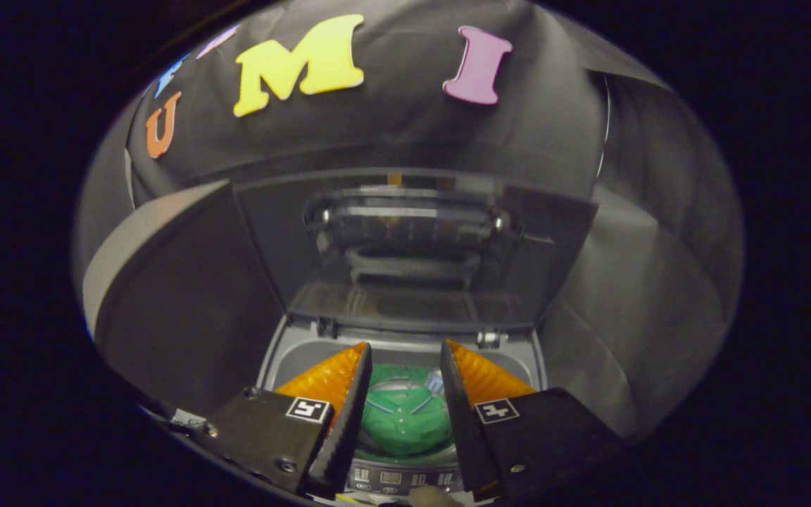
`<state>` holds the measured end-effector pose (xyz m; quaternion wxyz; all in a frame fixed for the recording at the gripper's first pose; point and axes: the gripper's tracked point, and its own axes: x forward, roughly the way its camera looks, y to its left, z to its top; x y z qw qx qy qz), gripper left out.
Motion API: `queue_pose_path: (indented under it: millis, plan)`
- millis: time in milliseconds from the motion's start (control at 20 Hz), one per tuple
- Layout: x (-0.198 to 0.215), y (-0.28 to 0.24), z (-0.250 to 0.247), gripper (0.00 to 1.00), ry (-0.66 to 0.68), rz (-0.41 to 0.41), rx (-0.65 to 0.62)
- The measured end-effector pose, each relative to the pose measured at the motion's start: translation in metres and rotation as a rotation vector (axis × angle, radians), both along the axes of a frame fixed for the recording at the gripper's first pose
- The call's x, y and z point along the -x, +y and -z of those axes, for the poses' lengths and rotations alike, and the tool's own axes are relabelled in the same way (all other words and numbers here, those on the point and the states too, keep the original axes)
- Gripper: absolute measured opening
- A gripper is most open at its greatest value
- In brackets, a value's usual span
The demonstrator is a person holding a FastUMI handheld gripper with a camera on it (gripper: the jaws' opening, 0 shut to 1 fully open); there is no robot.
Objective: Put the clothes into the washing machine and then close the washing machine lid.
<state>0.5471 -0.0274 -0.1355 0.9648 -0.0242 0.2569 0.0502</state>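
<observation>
Green shirt (405, 422) lies inside the washing machine (293, 352) tub, seen between the fingers. Gripper (405, 352) spread apart, holding nothing. Lid (405, 246) stands raised beyond.

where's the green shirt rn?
The green shirt lies inside the washing machine tub, below and between the open gripper fingers, with the raised lid standing beyond it.

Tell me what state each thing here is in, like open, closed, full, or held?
Washing machine lid: open, standing upright at the back.
Washing machine tub: open on top, holding a garment.
Green shirt: lying inside the tub, not held.
Gripper: fingers open, spread above the shirt, gripping nothing.
</observation>
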Motion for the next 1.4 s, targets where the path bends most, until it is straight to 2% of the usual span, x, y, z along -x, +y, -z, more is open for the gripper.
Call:
queue_pose_path:
  millis: [250, 600, 850, 1200, 1400]
  plan:
    - [-0.018, 0.000, -0.070, 0.63, -0.110, -0.010, -0.023]
    - [-0.066, 0.002, -0.125, 0.63, -0.177, 0.015, -0.040]
    - [-0.103, 0.009, -0.118, 0.63, -0.155, 0.032, -0.023]
    - [-0.128, 0.013, -0.089, 0.63, -0.121, 0.066, -0.013]
    - [-0.129, 0.012, -0.091, 0.68, -0.193, 0.062, -0.016]
